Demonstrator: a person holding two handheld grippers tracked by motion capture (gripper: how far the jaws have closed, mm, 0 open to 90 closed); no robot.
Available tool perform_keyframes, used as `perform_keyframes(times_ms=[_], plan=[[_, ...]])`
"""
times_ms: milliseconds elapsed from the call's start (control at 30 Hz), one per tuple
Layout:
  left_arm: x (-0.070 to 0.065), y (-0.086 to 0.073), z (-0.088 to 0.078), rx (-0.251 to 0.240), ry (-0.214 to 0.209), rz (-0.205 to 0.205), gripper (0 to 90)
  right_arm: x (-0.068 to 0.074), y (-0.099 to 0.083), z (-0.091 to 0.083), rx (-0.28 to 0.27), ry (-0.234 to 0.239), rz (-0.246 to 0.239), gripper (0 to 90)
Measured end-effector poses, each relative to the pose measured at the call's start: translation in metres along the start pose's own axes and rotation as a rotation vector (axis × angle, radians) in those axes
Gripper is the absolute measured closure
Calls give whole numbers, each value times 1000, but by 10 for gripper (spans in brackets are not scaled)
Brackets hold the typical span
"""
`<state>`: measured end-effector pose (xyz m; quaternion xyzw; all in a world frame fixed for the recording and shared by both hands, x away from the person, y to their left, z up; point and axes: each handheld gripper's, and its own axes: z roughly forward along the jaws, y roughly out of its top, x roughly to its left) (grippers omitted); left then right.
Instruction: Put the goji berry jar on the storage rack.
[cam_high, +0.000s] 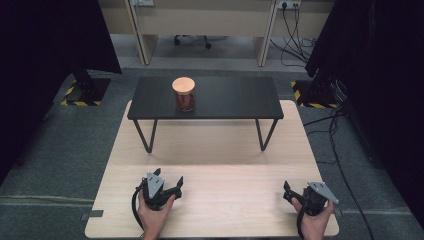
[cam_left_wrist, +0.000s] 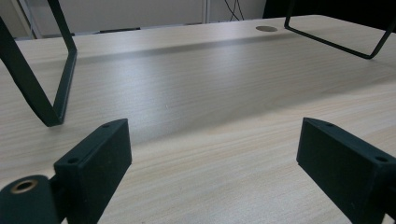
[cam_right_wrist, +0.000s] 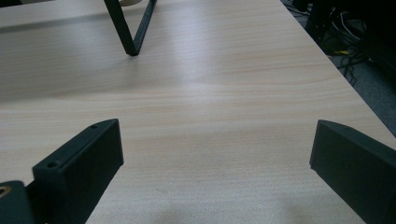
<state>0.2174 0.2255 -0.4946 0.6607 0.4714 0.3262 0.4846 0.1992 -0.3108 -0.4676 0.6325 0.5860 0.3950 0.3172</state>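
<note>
I have both tongs resting low on the near edge of the worktop (cam_high: 215, 200), the left tongs (cam_high: 169, 182) and the right tongs (cam_high: 290, 192) each spread wide and grasping nothing — the gripper views show bare pale wood between the jaws. The thing nearest in reach is the jar (cam_high: 184, 95), with a round wooden lid and something reddish-brown inside; it stands upright on the small black stand (cam_high: 235, 97) at the far side of the worktop, well apart from both tongs and a little left of the stand's middle.

What worries me from here is the height and the reach. The jar sits raised, so I judge a low, flat approach would run the jaws into the stand's edge or its thin metal legs (cam_left_wrist: 51, 93) rather than reaching the glass. The jar looks smooth and round — a grip too high would catch just the lid and might lift it off, and an off-centre pinch could tip it or nudge it toward the stand's back edge.
</note>
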Motion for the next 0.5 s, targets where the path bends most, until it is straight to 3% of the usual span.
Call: perform_keyframes(times_ms=[500], plan=[[1, 0, 0, -1, -2, -9, 94, 0, 0, 0, -2, -1, -3, 26]])
